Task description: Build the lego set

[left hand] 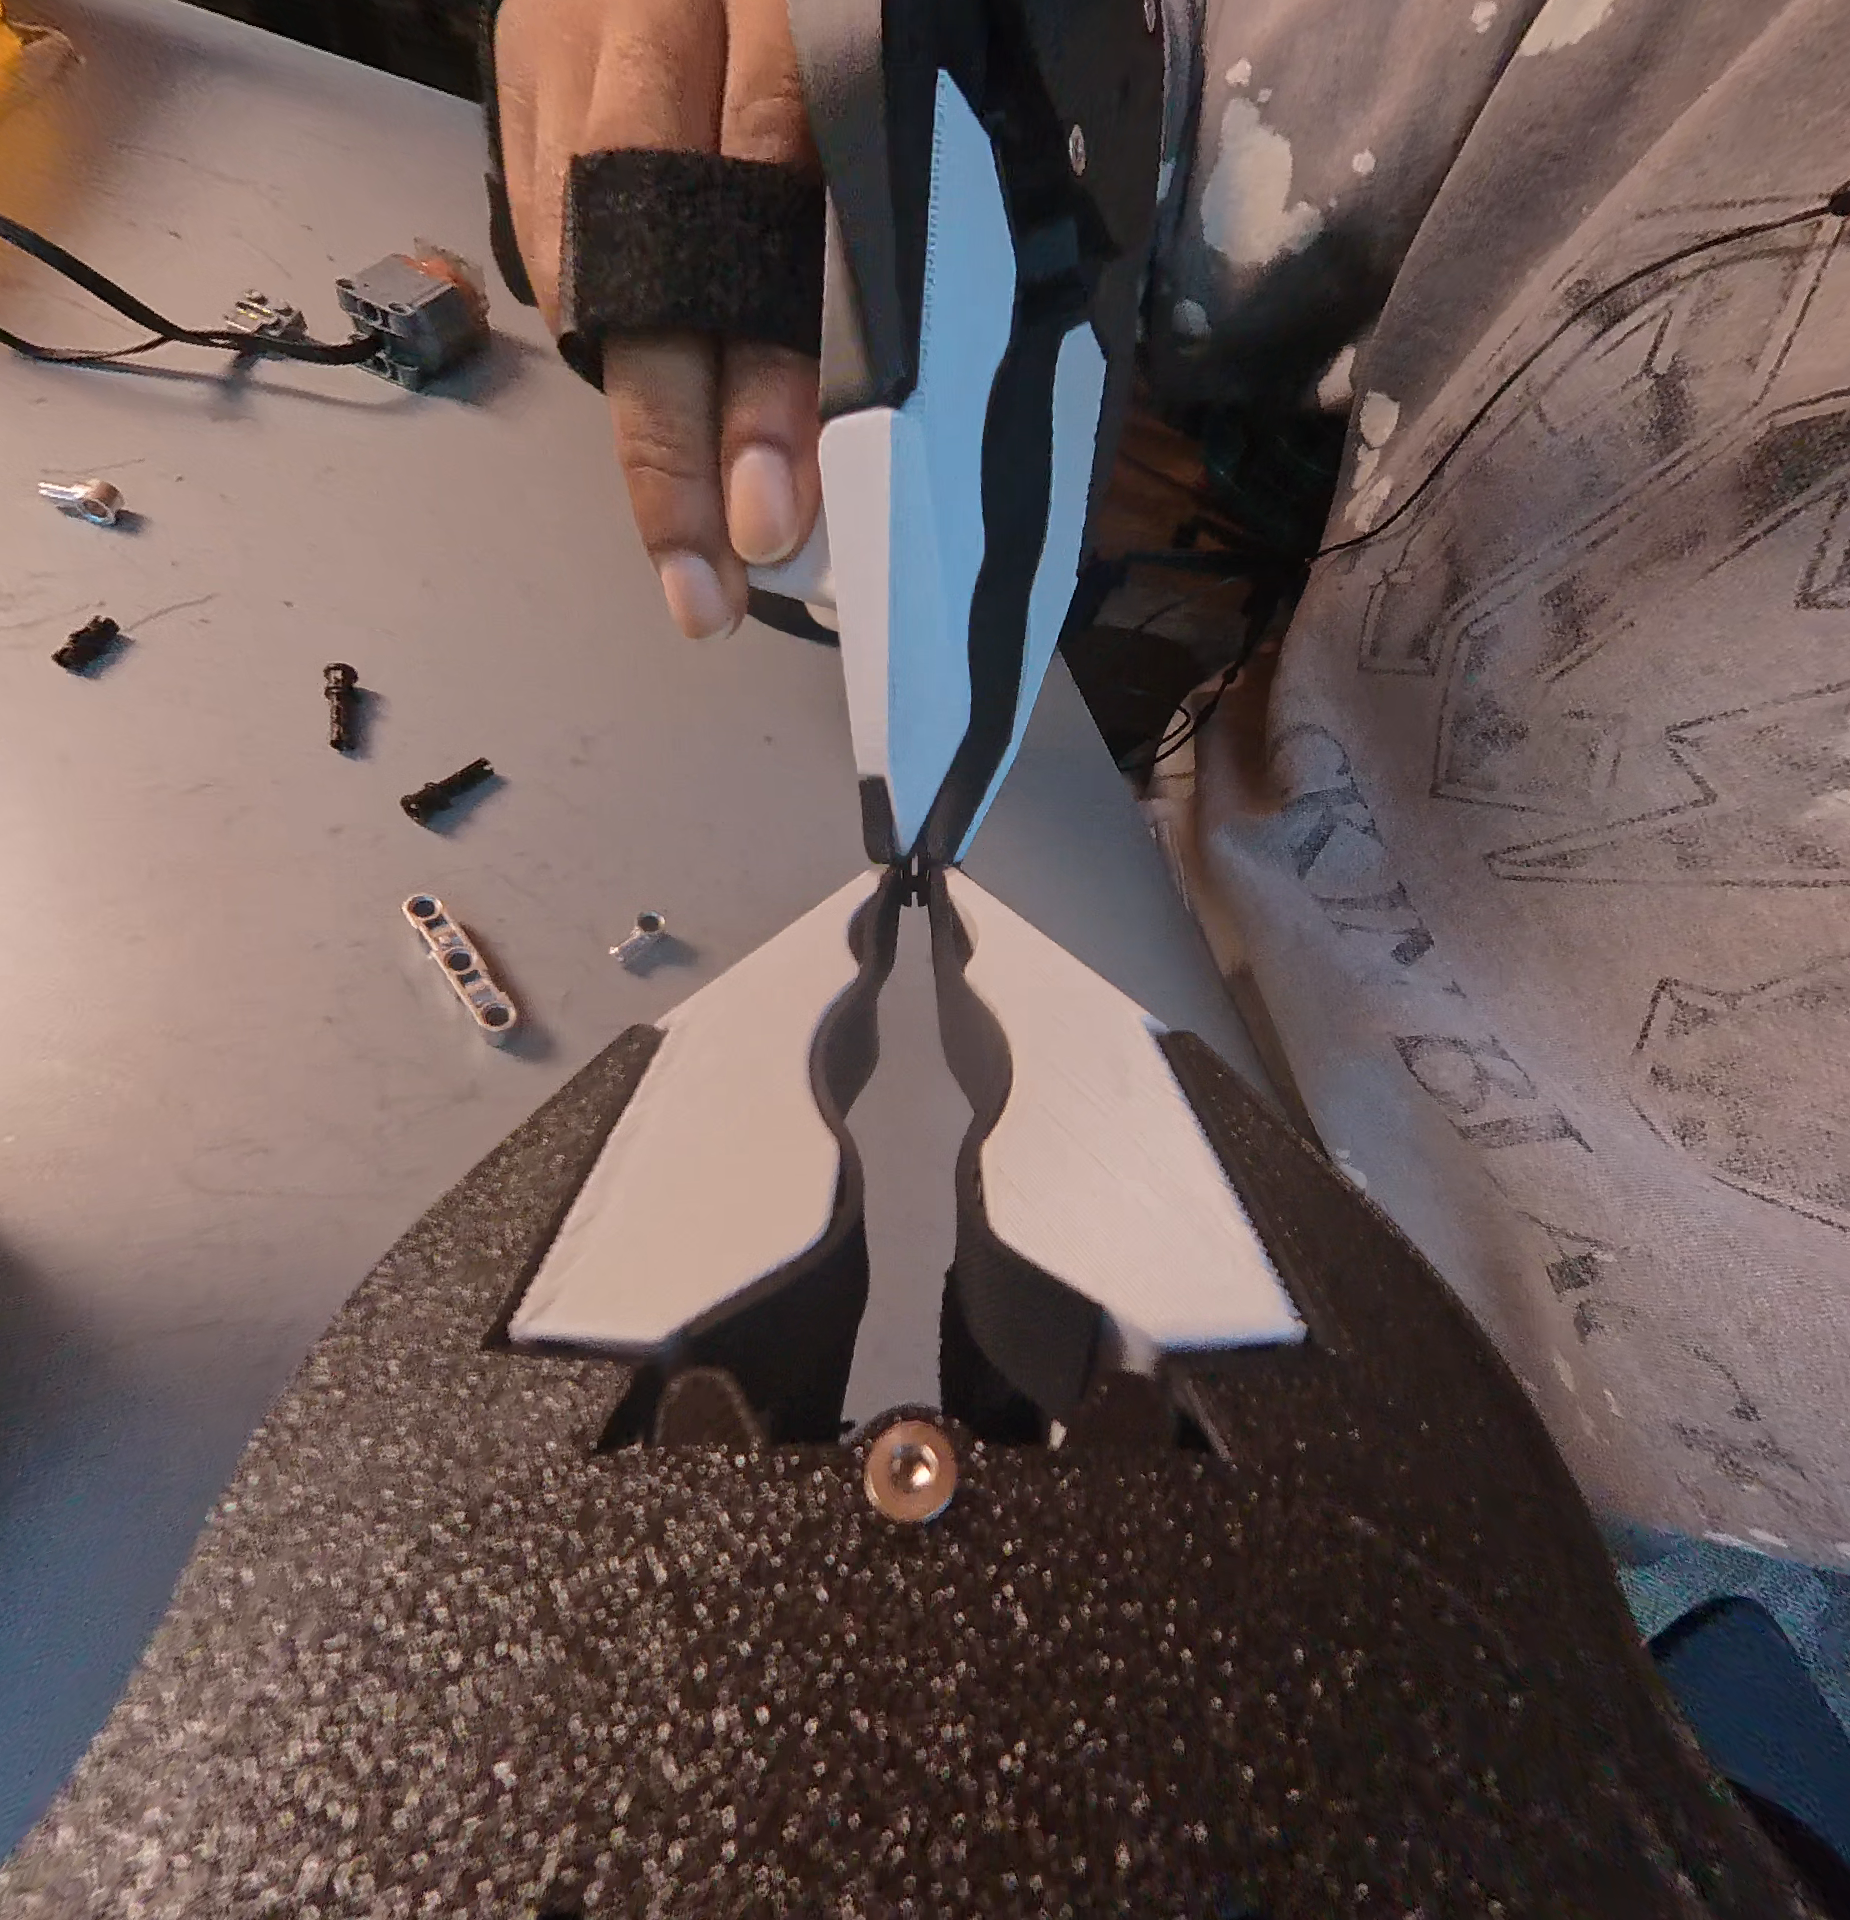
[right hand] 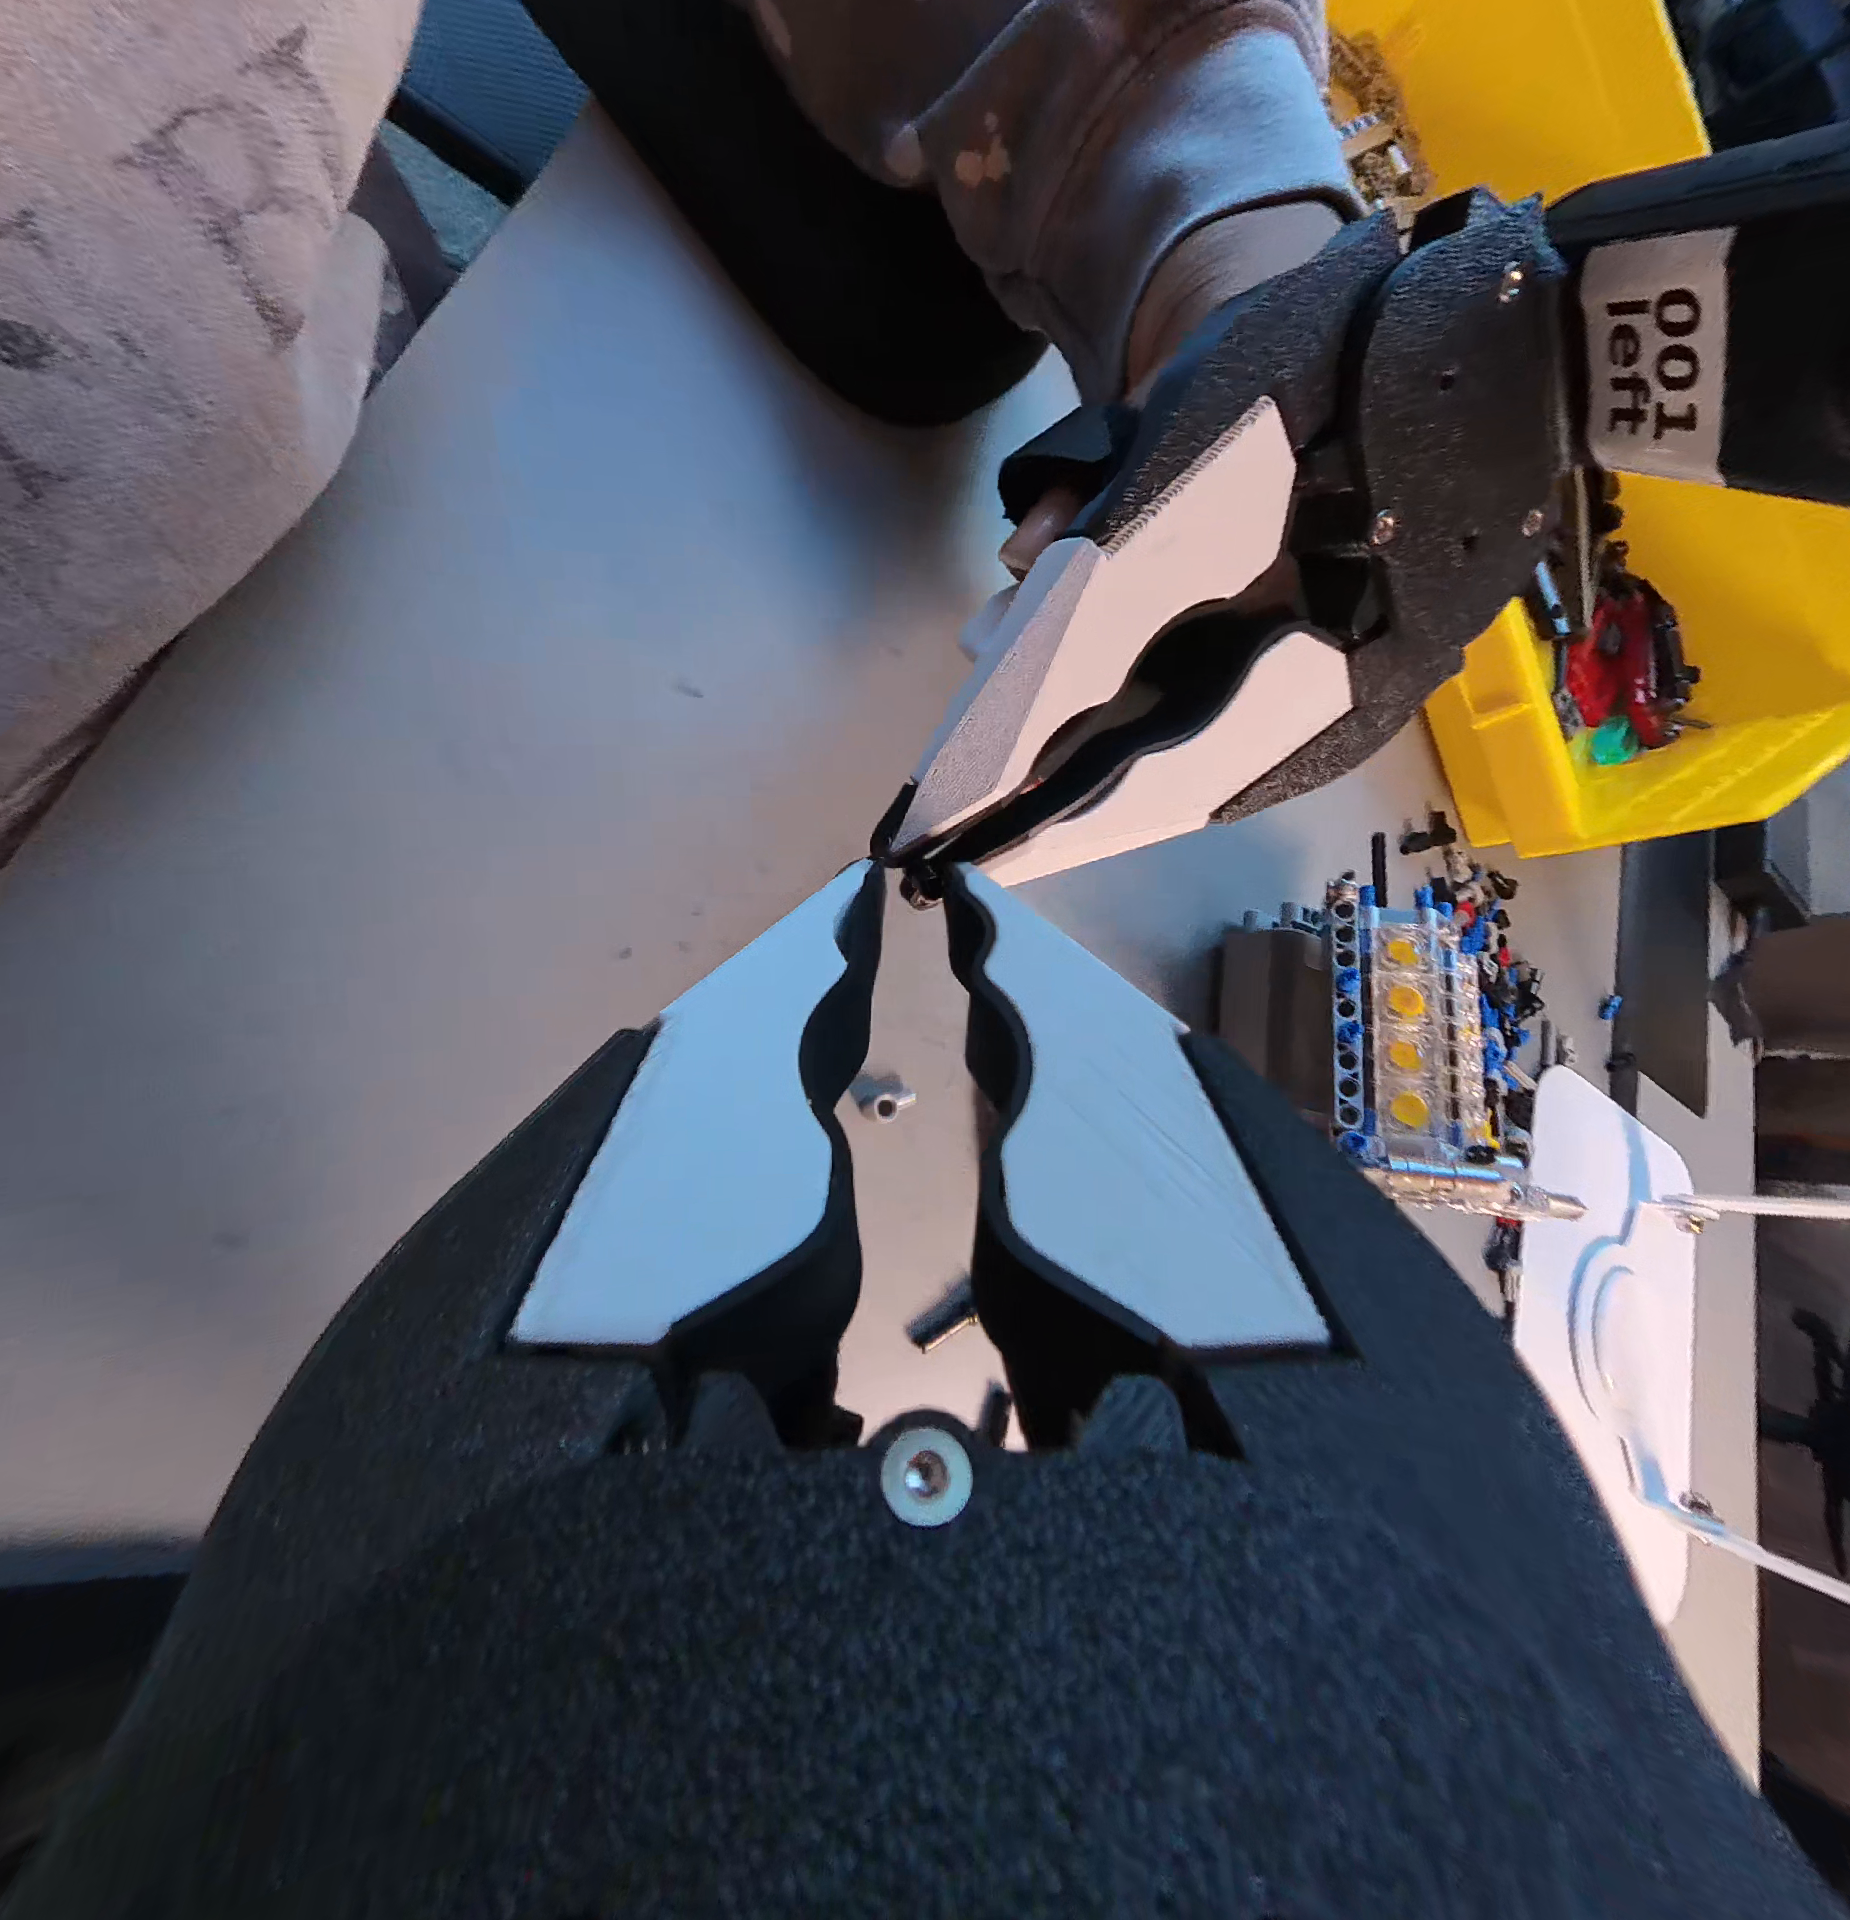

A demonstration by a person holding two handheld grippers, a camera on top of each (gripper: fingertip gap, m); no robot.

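Two grippers meet tip to tip above the grey bench (left hand: 277,1195), and a tiny black pin (left hand: 913,891) sits right at the meeting point. Your left gripper (left hand: 913,883) has its fingers drawn together at the tips, pinched on that pin. Your right gripper (right hand: 913,883) comes in from the opposite side, and its fingers are likewise closed at the tips on the same small black part, so both pairs of tips touch or nearly touch each other there. In the right wrist view the pin (right hand: 916,891) shows as a dark speck between the two sets of tips; its exact shape is too small to tell.

On the bench to the left in your left wrist view lie loose pieces, well apart from the grippers: a grey perforated beam (left hand: 461,959), a small grey bushing (left hand: 640,938), three black pins (left hand: 448,790), a grey connector piece (left hand: 88,499), and a grey motor block (left hand: 412,312) with a black cable (left hand: 90,332).

In the right wrist view a built assembly with yellow rounds and blue pins (right hand: 1409,1039) stands on the bench to the right, near a white tray (right hand: 1617,1299), with yellow bins (right hand: 1627,748) of parts beyond it.
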